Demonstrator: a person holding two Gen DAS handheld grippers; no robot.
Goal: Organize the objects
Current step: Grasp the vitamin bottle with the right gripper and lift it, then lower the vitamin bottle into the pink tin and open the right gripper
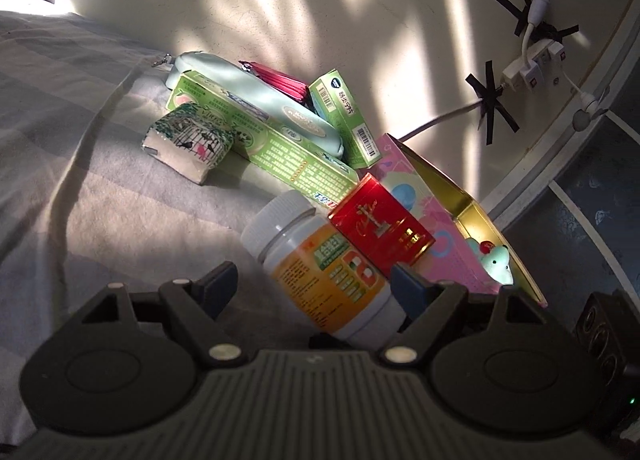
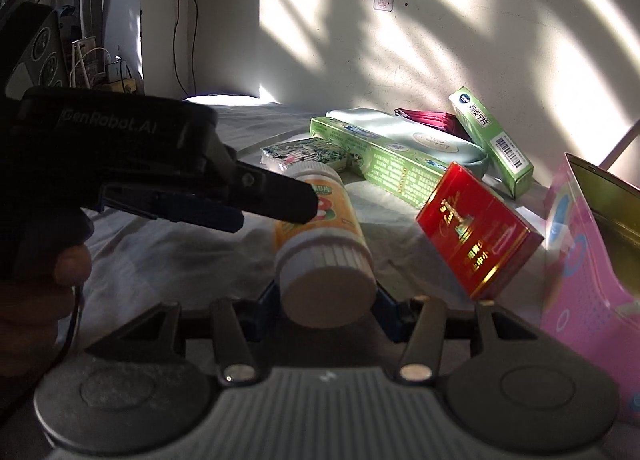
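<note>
Trouble is the bottle point(image 2: 324, 244): the right gripper point(image 2: 326, 300) pinches only its cap end, the left gripper point(image 1: 310, 280) stands spread around its base, so it may slip against the red box point(image 2: 478, 232).

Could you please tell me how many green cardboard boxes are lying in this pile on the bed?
2. The long green box lies beside the patterned tissue pack, under the pale blue pouch. The shorter green box leans against the pouch's far end. Others may be hidden underneath.
</note>
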